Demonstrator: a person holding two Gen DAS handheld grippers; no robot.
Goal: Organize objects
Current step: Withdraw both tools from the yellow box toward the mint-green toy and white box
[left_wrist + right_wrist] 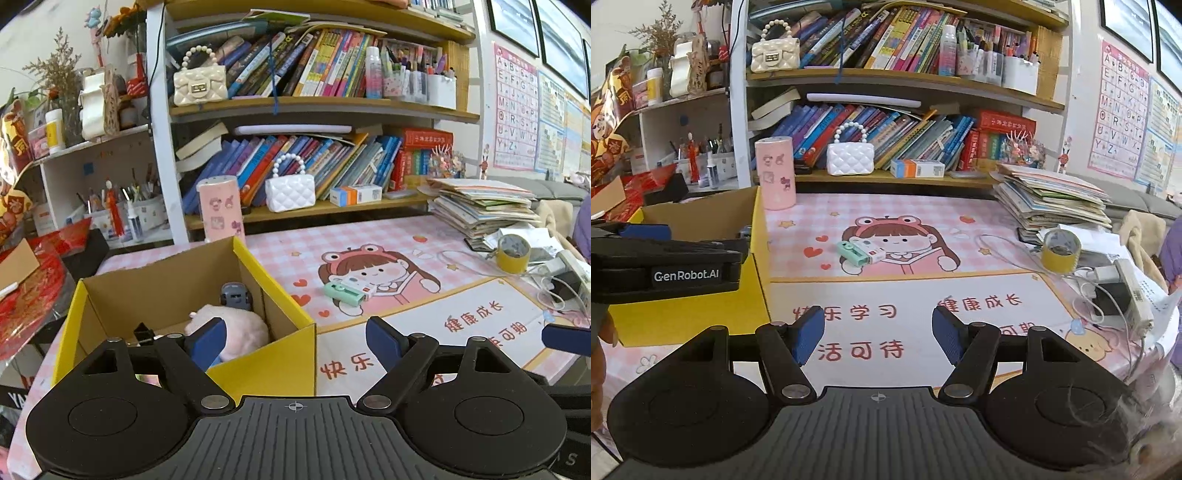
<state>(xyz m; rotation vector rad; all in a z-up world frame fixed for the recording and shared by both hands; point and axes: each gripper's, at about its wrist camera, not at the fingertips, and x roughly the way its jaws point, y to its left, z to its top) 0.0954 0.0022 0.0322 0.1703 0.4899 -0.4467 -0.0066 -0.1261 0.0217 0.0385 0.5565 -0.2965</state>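
A yellow cardboard box (280,288) stands open on the left of the desk; it also shows in the right wrist view (759,258). Inside lie a pink plush toy (240,328), a small grey robot figure (235,294) and a black binder clip (143,331). A mint-green and white gadget (349,290) lies on the cartoon desk mat, also in the right wrist view (860,253). My left gripper (295,339) is open and empty above the box's near right corner. My right gripper (879,334) is open and empty over the mat, short of the gadget.
A pink cylinder (775,173) stands behind the box. A yellow tape roll (1061,251), chargers and cables (1119,291) and a stack of books (1052,199) crowd the right. Bookshelves with a white handbag (850,157) line the back. The left gripper's body (665,266) lies left.
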